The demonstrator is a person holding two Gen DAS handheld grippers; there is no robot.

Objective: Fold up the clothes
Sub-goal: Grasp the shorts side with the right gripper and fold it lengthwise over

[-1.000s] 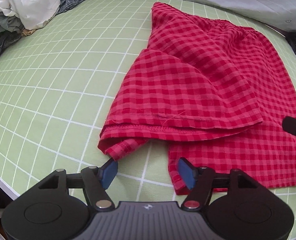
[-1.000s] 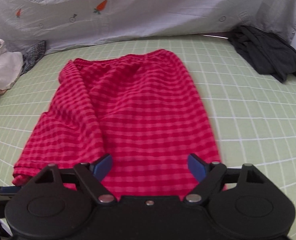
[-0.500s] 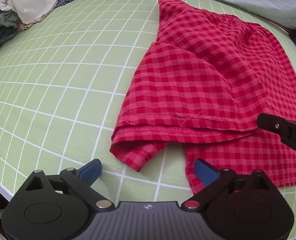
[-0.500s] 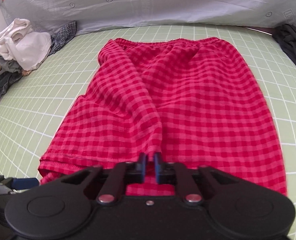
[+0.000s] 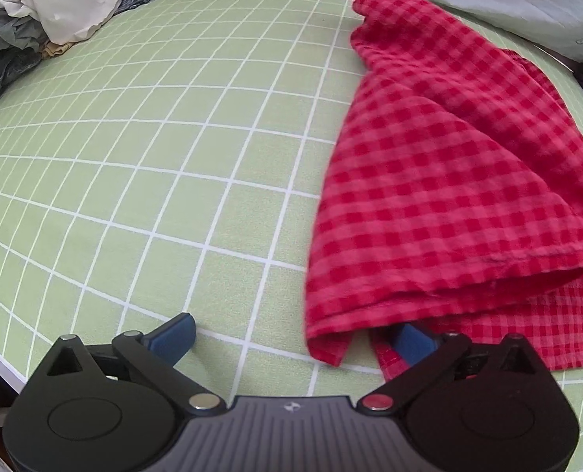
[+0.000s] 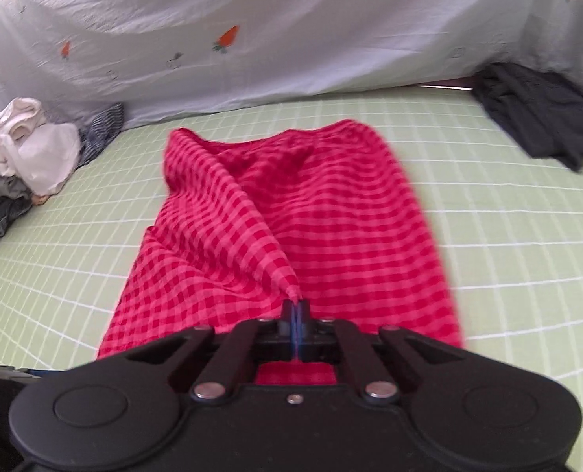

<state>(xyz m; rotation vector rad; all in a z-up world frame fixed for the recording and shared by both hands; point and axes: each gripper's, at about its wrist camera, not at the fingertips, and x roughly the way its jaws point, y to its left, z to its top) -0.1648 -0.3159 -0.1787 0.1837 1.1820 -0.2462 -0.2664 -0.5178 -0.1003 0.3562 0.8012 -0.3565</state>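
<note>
Crinkled woven checked cloth shorts, matt black plastic claw, smooth printed mat

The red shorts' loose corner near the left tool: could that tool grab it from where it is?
Probably yes. The left tool is open, and the shorts have a corner hanging between its fingers with nothing blocking.

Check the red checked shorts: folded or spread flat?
Partly folded. The red checked shorts have one side lifted over the other, pinched by the shut right gripper; left gripper open.
</note>
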